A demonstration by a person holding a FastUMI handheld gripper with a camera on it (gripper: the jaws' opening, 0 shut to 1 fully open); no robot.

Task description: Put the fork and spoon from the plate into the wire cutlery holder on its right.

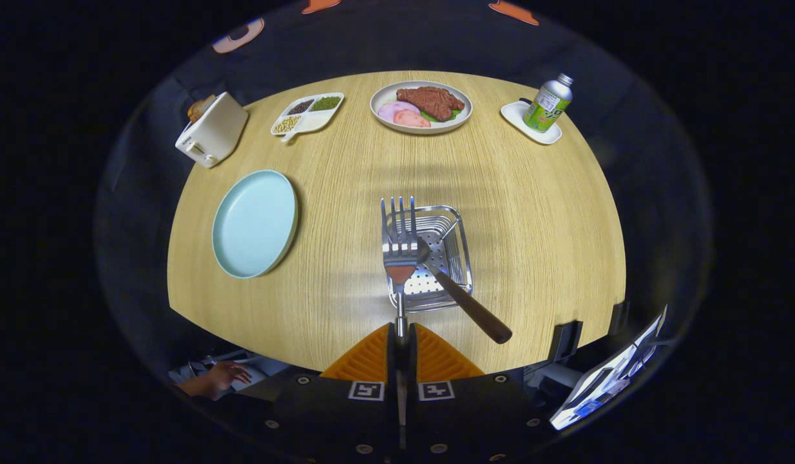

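Since both orange fingers (372,357) are pressed together on the fork's thin steel handle, the gripper (401,351) is clamped on the fork (400,248), which stands out straight ahead toward twelve o'clock with its tines pointing away. The hold is low on the handle, near its end, so most of the fork's length hangs beyond the fingers. As a judgement, it is stiff, light and smooth metal; a narrow polished shank like this may twist or slide between ribbed pads, so a firm squeeze across its flat faces looks the safest hold.

Just beyond the fingers, under and slightly to the one o'clock side of the fork head, sits the wire cutlery holder (459,222), a square steel basket with a perforated floor. A wooden-handled utensil (468,303) already lies in it, its dark handle leaning out over the near rim toward four o'clock; its head is hidden by the fork, so I cannot tell for certain that it is the spoon, though that seems likely. The fork hovers over the basket's left part, not yet released.

At ten o'clock from the holder lies the pale blue plate (254,222), bare of cutlery. Farther off, at eleven o'clock, stand a white toaster (212,129) and a divided dish of beans (307,113); at twelve, a plate of meat (421,106); at one o'clock, a metal bottle (548,103) on a small white tray (515,115). All rest on the wooden table (533,212).
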